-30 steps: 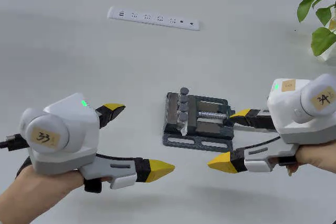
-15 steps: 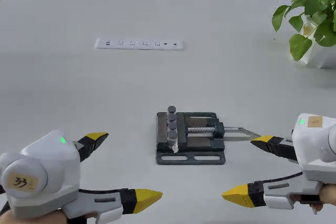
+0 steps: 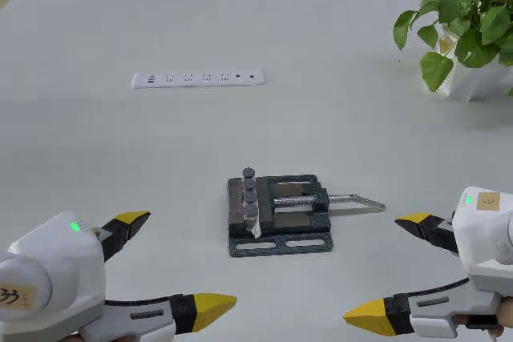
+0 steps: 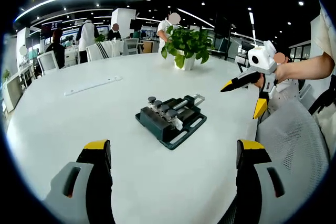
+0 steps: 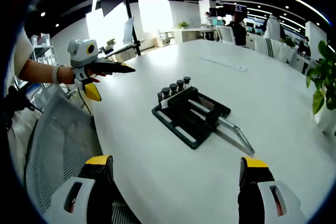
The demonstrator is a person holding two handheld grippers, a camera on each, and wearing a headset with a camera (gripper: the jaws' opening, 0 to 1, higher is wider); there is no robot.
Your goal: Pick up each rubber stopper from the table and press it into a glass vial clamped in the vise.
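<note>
**Four vials, four stoppers, and both claws free**

Four glass vials point(image 3: 255, 226) stood upright in one row between the jaws of the vise point(image 3: 280, 243), which sat in the middle of the counter point(image 3: 120, 150). I judge they were clamped this way so that a push from above could not tip them over. I counted four stoppers point(image 3: 250, 184), one sitting on the mouth of each vial, so the task's things were all together at the vise. From this the pressing work looked close to finished, though I could not tell how deep each stopper sat.

You held two claws, one at each side of the vise and both well apart from it. Your left claw point(image 3: 172, 263) was spread wide and carried nothing. Your right claw point(image 3: 388, 267) was also spread wide and carried nothing. Both pointed inward at the vise, probably to keep it in sight of both cameras.

The one handle point(image 3: 357, 202) of the vise pointed toward your right side. Farther away lay one power strip point(image 3: 198, 78), and one plant point(image 3: 469, 22) stood at the far right corner.
</note>
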